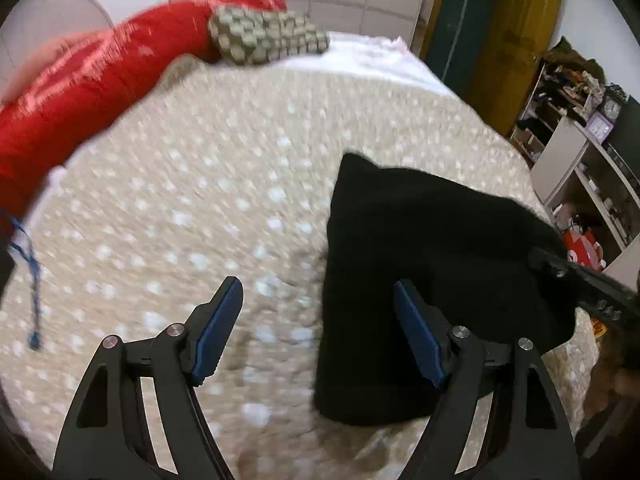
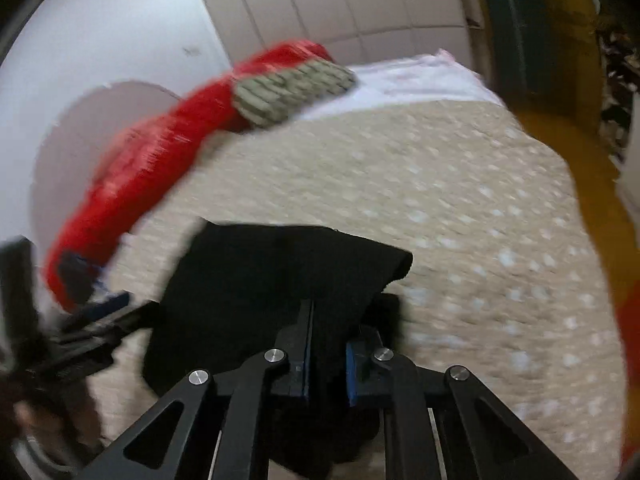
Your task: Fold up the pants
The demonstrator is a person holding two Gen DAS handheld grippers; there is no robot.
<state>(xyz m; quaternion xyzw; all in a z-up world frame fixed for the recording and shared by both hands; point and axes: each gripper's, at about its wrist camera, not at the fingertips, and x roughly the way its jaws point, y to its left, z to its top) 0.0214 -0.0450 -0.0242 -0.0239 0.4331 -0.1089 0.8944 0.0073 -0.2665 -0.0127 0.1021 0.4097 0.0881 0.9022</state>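
The black pants (image 1: 432, 280) lie folded into a thick bundle on the beige dotted bedspread (image 1: 192, 200). My left gripper (image 1: 318, 320) is open and empty, its right finger over the bundle's left edge, its left finger over bare bedspread. My right gripper (image 2: 328, 356) is shut on the black pants (image 2: 280, 280), pinching a thick fold at the bundle's near edge between its blue pads. The right gripper also shows in the left wrist view (image 1: 580, 284) at the bundle's right side. The left gripper shows at the far left of the right wrist view (image 2: 100, 316).
A red bolster (image 1: 92, 76) and a patterned pillow (image 1: 268, 36) lie at the head of the bed. A white sheet (image 1: 368, 56) shows beyond the bedspread. Shelves with clutter (image 1: 580, 128) stand to the right of the bed. A blue cord (image 1: 34, 292) hangs at left.
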